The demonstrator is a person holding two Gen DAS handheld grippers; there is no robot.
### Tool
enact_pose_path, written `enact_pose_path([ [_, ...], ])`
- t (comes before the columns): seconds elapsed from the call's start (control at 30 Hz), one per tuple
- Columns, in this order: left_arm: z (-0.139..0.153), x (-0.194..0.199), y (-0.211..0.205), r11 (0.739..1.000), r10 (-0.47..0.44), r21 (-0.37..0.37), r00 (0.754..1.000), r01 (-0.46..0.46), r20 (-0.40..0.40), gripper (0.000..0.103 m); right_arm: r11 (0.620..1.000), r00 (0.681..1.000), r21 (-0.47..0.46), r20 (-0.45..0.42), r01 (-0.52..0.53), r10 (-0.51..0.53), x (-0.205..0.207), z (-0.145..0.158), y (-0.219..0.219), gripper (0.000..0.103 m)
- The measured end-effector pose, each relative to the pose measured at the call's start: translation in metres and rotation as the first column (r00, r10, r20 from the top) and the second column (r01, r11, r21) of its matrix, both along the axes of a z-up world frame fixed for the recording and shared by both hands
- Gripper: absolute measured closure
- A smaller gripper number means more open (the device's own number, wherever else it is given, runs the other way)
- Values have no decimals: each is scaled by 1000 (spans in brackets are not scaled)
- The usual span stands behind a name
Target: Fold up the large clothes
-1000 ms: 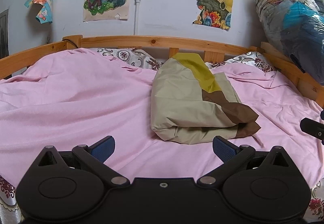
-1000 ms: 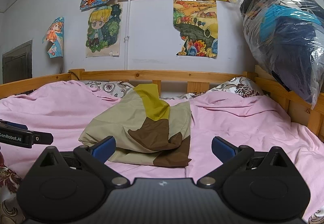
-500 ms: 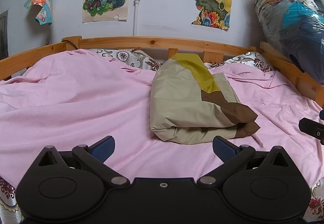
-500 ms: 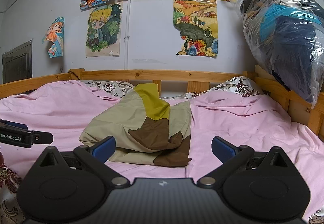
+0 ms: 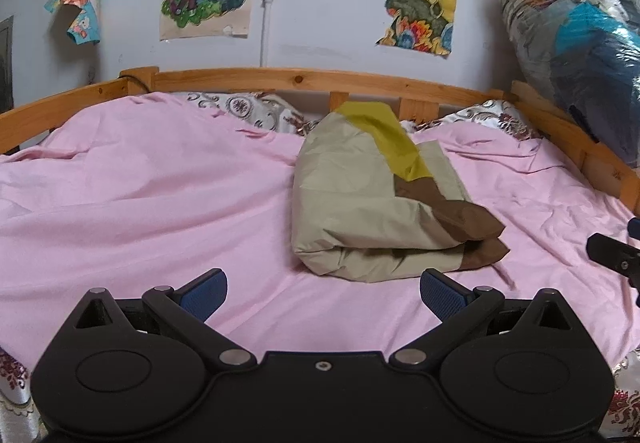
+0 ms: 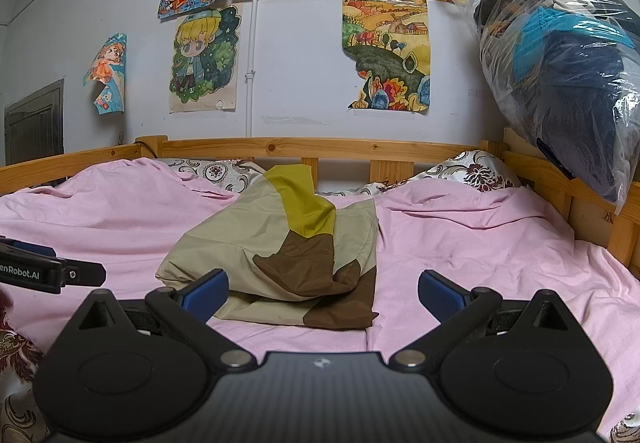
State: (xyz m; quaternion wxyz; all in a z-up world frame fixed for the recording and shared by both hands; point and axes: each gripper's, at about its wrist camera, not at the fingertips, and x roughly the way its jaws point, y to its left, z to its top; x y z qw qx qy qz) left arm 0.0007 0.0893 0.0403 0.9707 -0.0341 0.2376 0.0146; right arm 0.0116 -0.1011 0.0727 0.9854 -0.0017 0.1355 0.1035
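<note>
A beige garment with a yellow and a brown patch lies folded into a thick bundle on the pink sheet. It also shows in the right wrist view. My left gripper is open and empty, hovering just short of the bundle's near edge. My right gripper is open and empty, in front of the bundle's brown end. Each gripper's side shows at the edge of the other's view.
A wooden bed rail runs around the back and right side. Patterned pillows lie at the head. A clear plastic bag of dark clothes hangs at the right. Posters cover the wall.
Both grippers have stayed open. The left wrist view has drifted very slightly; the garment has not moved.
</note>
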Motion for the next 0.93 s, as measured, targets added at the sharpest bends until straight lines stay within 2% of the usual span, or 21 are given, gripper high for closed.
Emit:
enact_pose_path([
  [0.2, -1, 1, 2, 997, 42, 59, 999, -43, 7, 1, 1000, 1000, 0, 0, -1, 1, 0, 0, -1, 0],
  [0.93, -4, 3, 8, 999, 27, 42, 1000, -26, -15, 1, 1000, 1000, 0, -6, 2, -2, -1, -1, 3, 0],
])
